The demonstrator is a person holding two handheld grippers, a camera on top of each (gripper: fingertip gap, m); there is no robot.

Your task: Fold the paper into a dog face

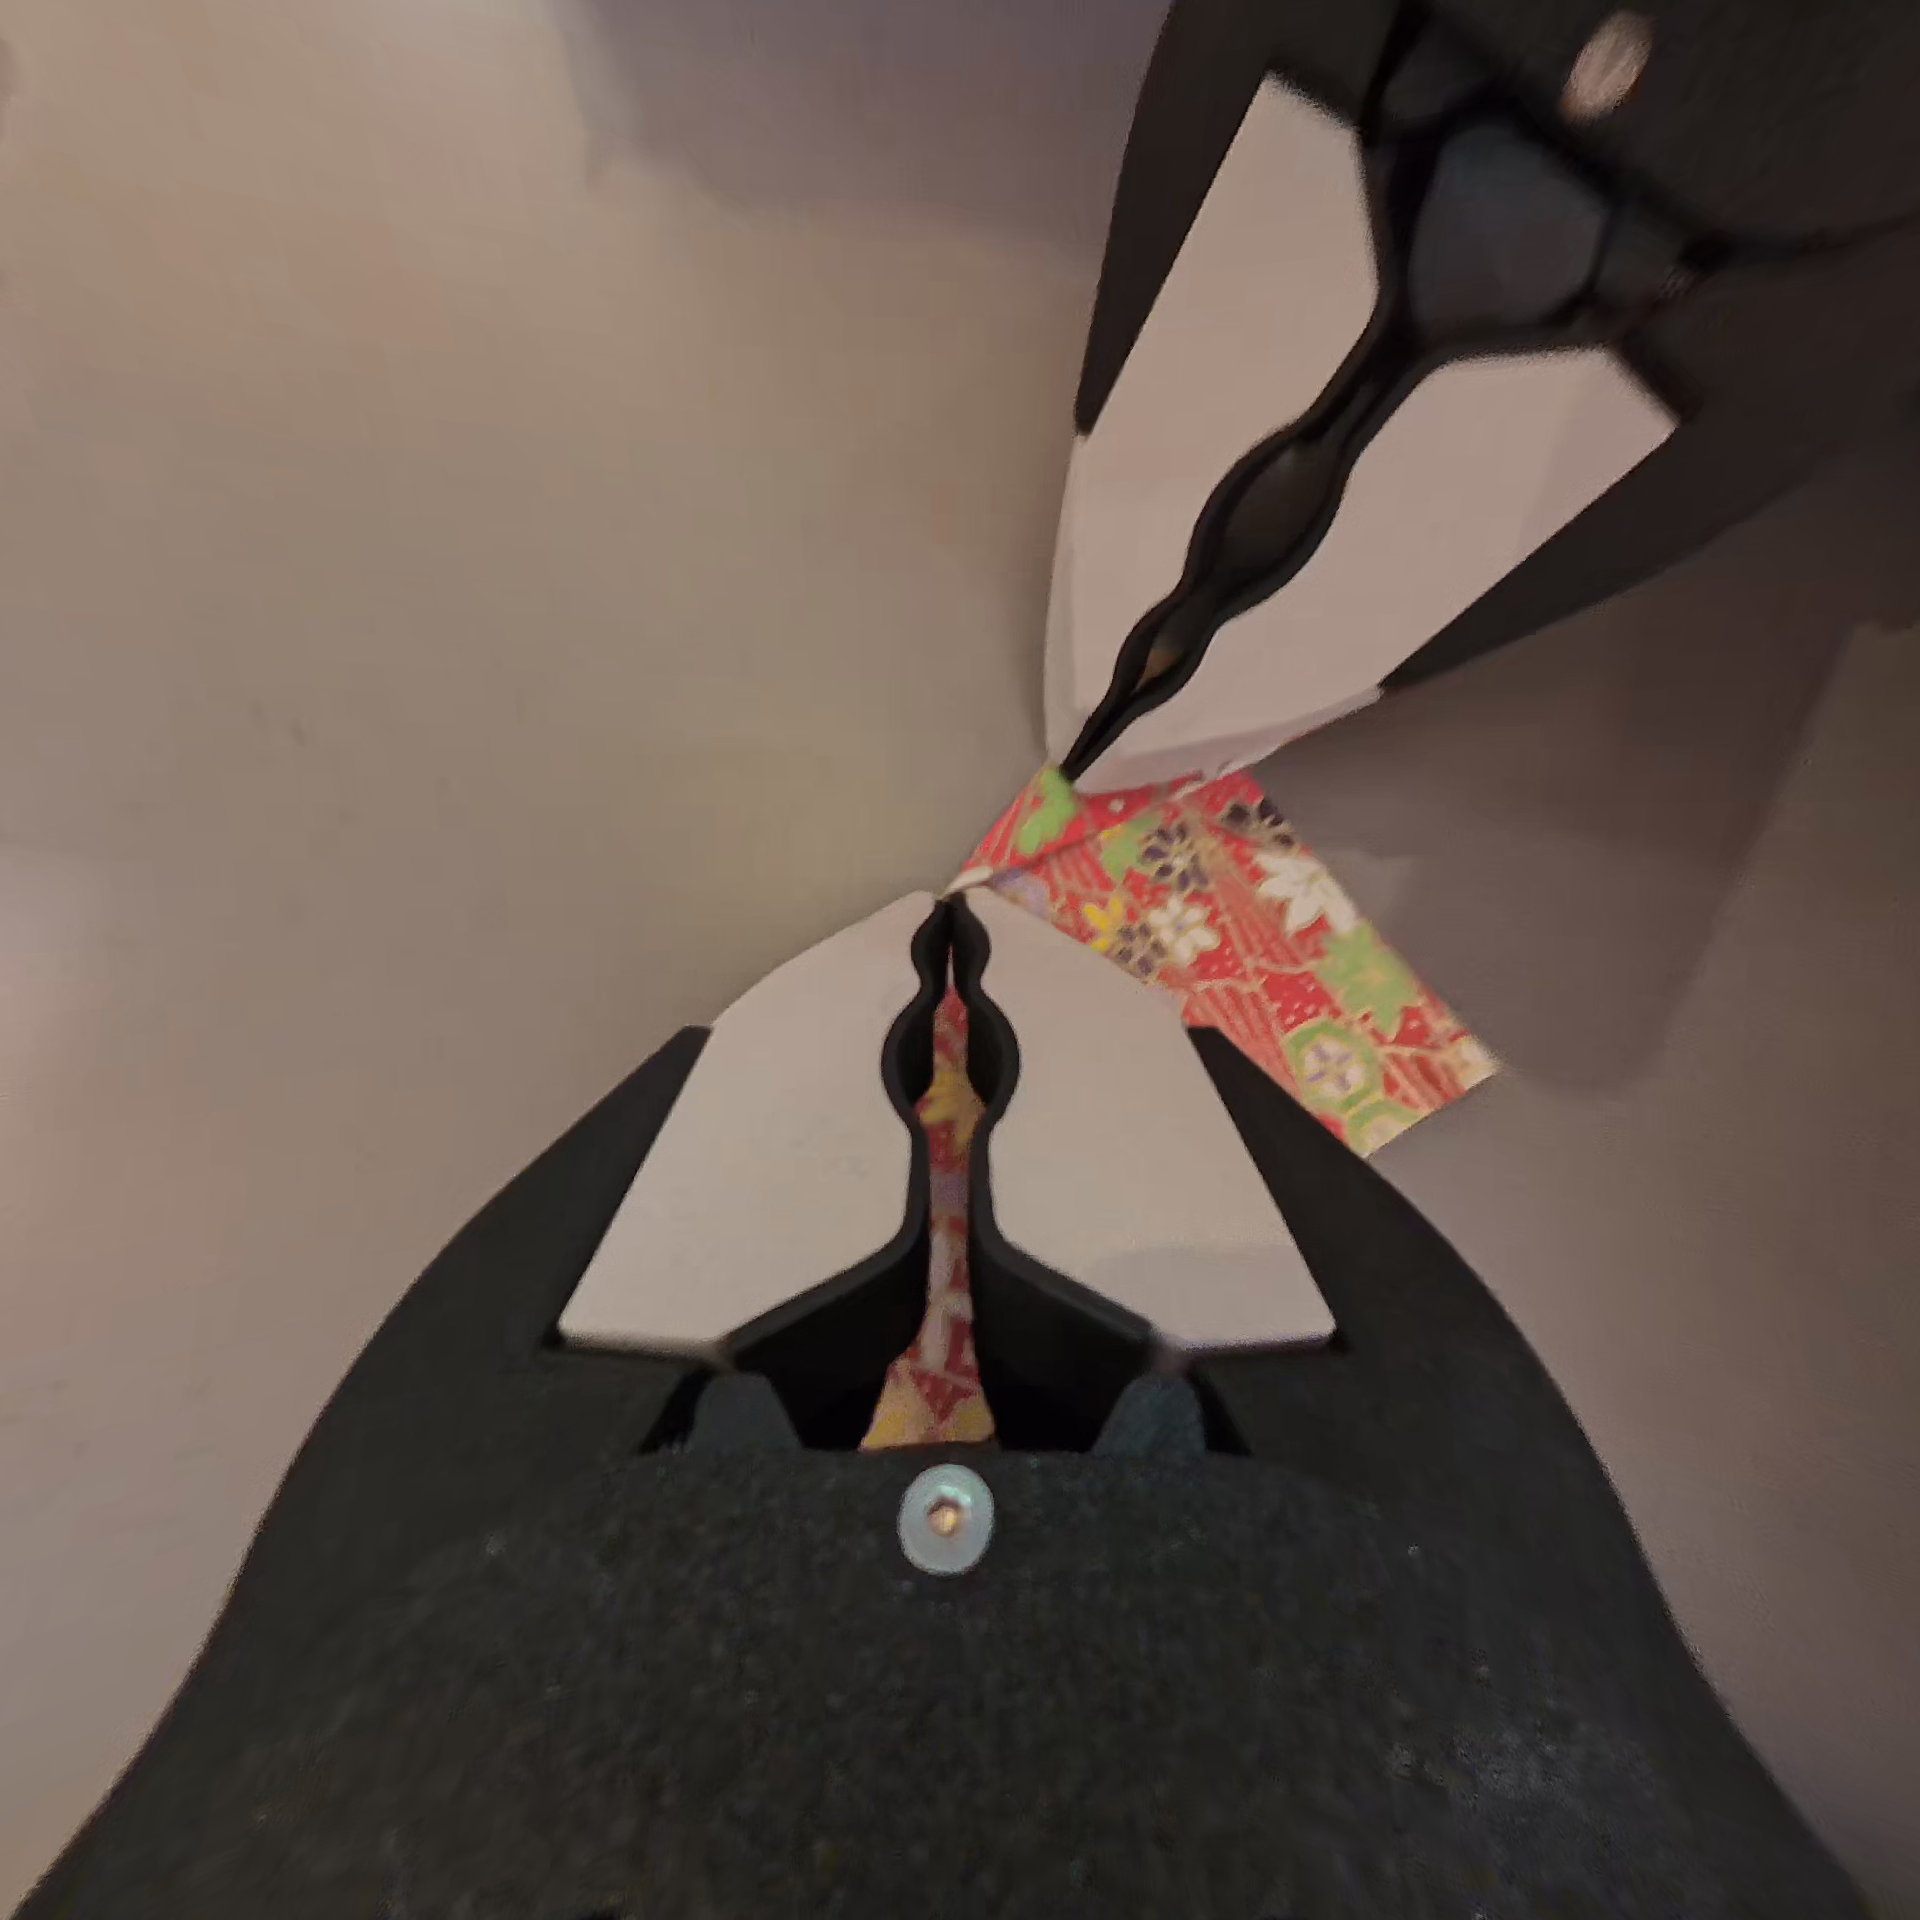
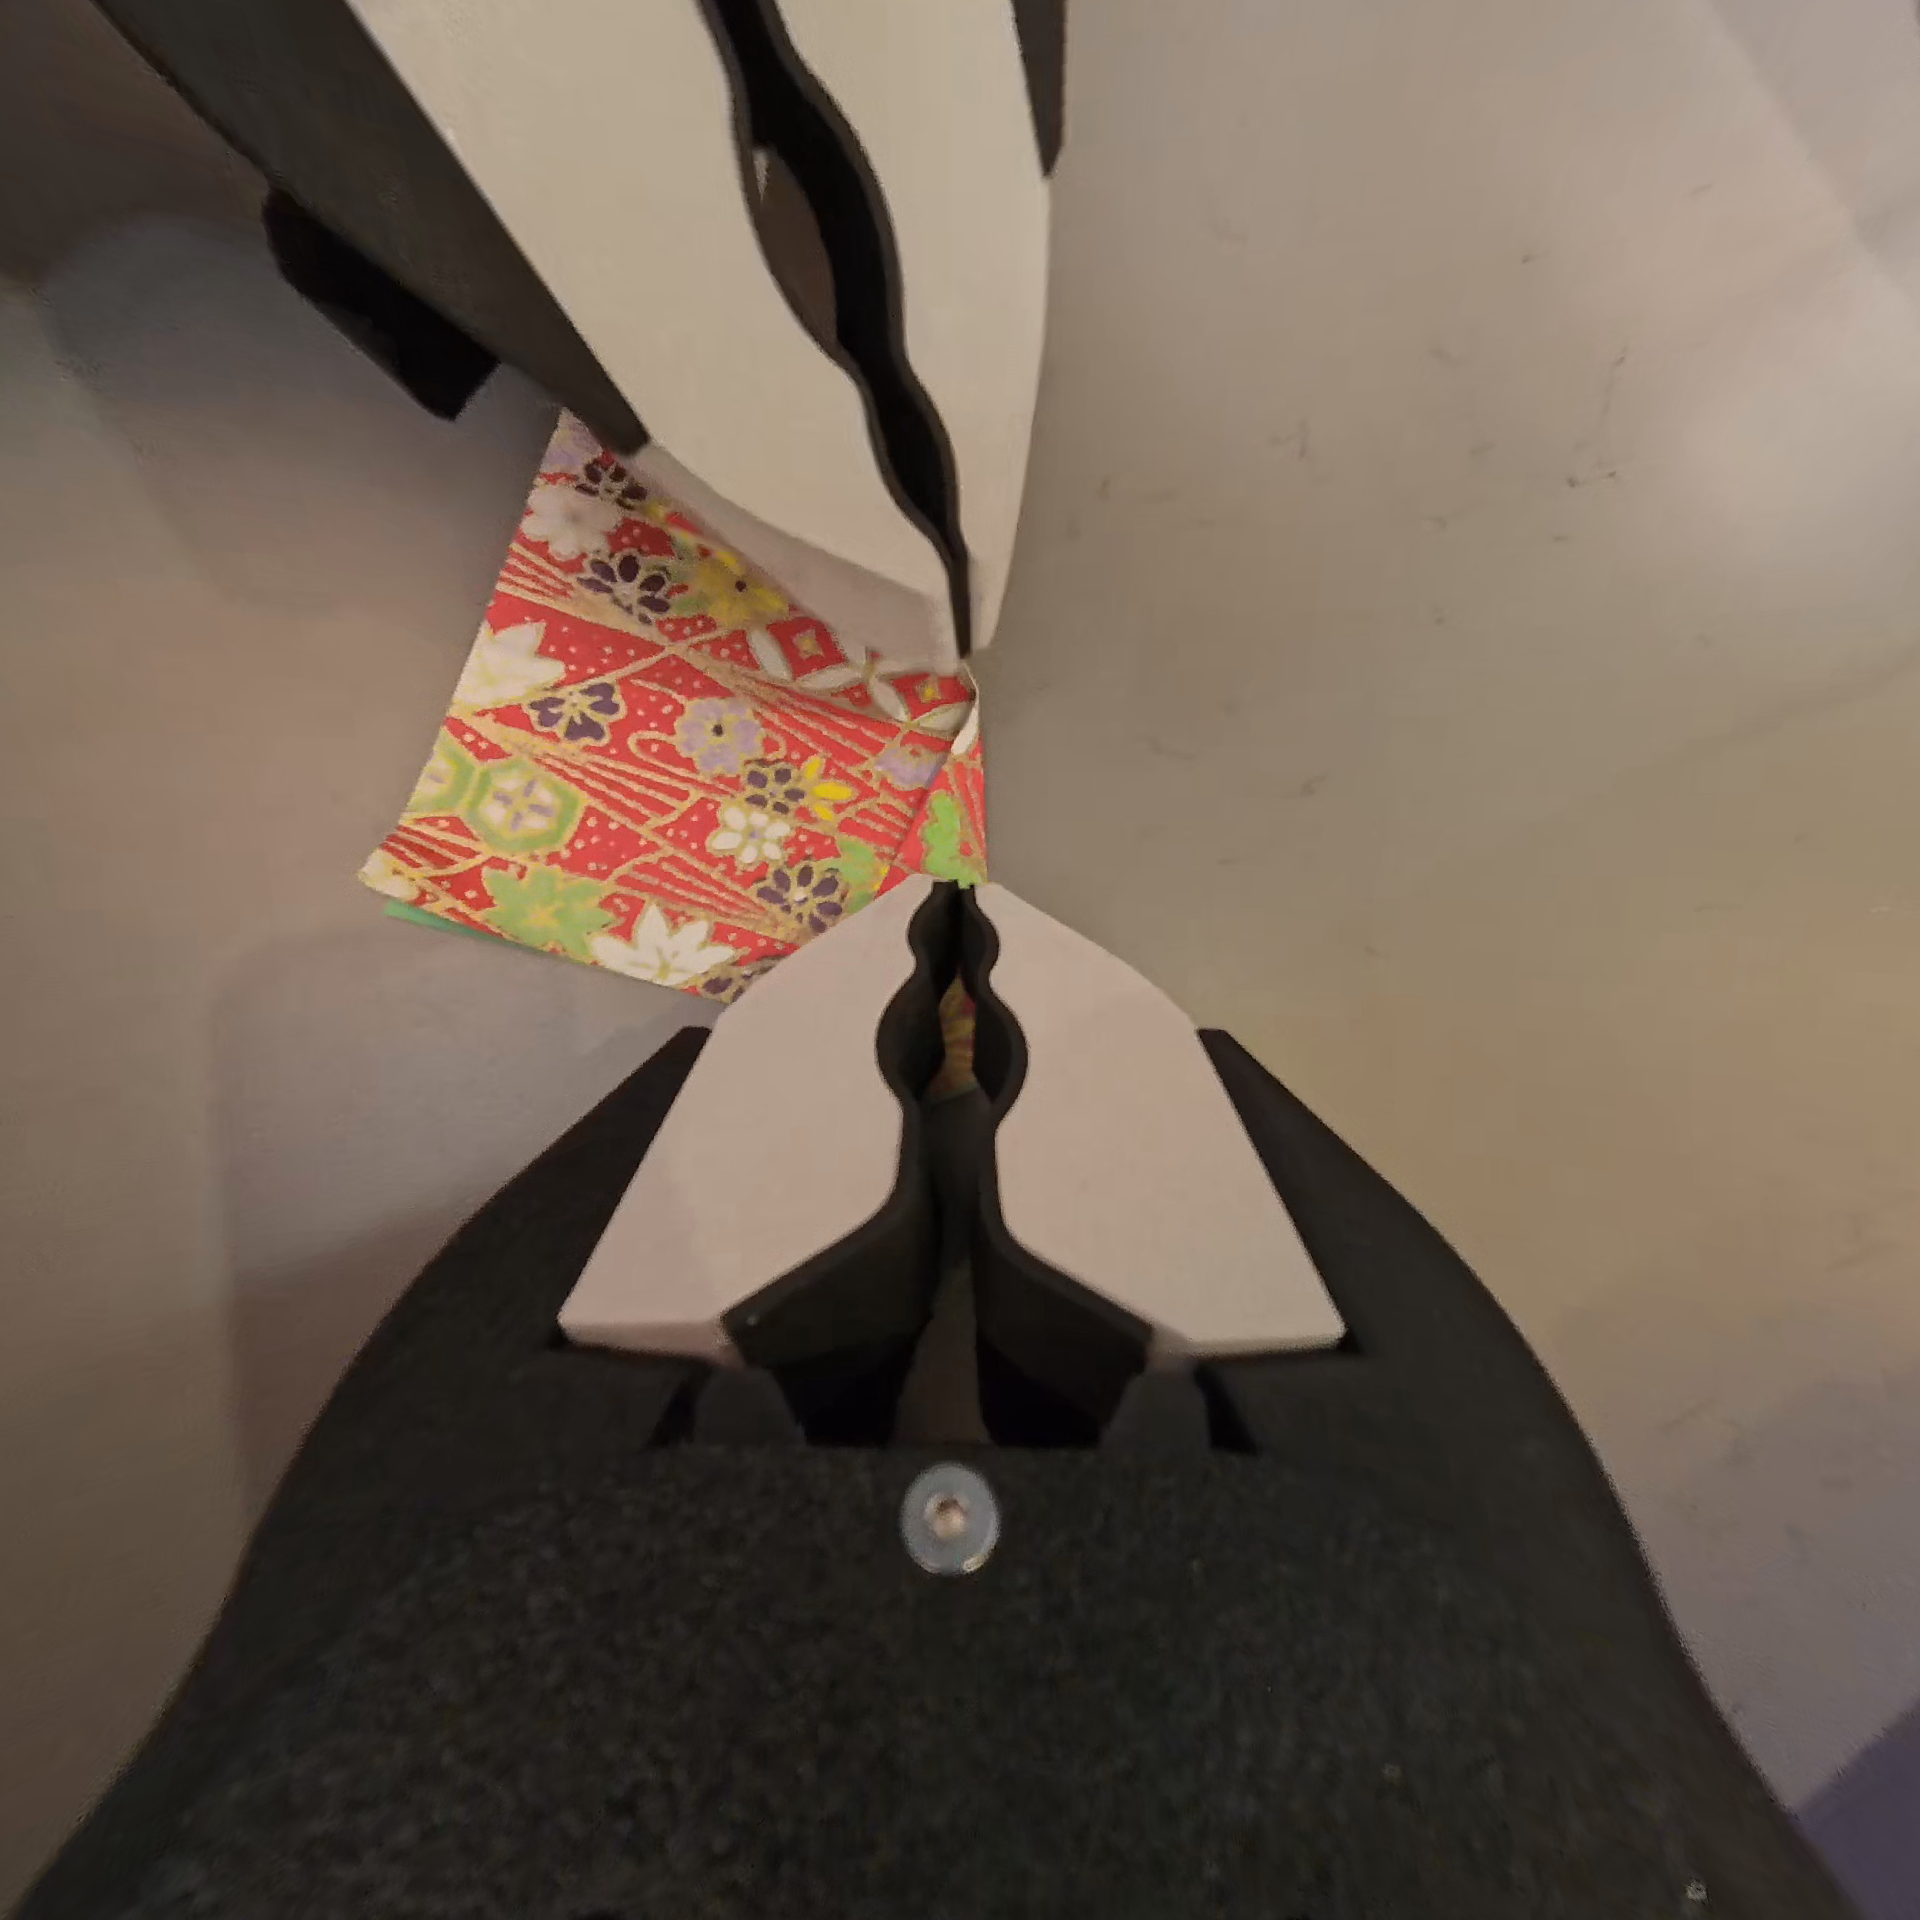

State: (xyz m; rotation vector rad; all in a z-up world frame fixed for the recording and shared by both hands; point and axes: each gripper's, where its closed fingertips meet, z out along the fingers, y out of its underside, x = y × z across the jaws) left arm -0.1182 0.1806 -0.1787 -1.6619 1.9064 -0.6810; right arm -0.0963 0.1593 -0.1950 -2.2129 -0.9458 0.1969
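Observation:
The paper (image 1: 1236, 935) is red origami paper with a floral print, folded, lying on a pale table. It also shows in the right wrist view (image 2: 665, 769). My left gripper (image 1: 943, 912) is shut on one corner of the paper; patterned paper shows between its fingers. My right gripper (image 2: 956, 894) is shut on a neighbouring small folded flap of the same paper. In the left wrist view the right gripper (image 1: 1070, 769) comes in from the upper right, tips close to mine. In the right wrist view the left gripper (image 2: 961, 649) comes in from the top.
The pale table surface (image 1: 468, 623) surrounds the paper in both views (image 2: 1455, 623). A green edge (image 2: 416, 914) peeks out under the paper's lower left corner. One gripper's finger ends stand about 4 cm off the other's.

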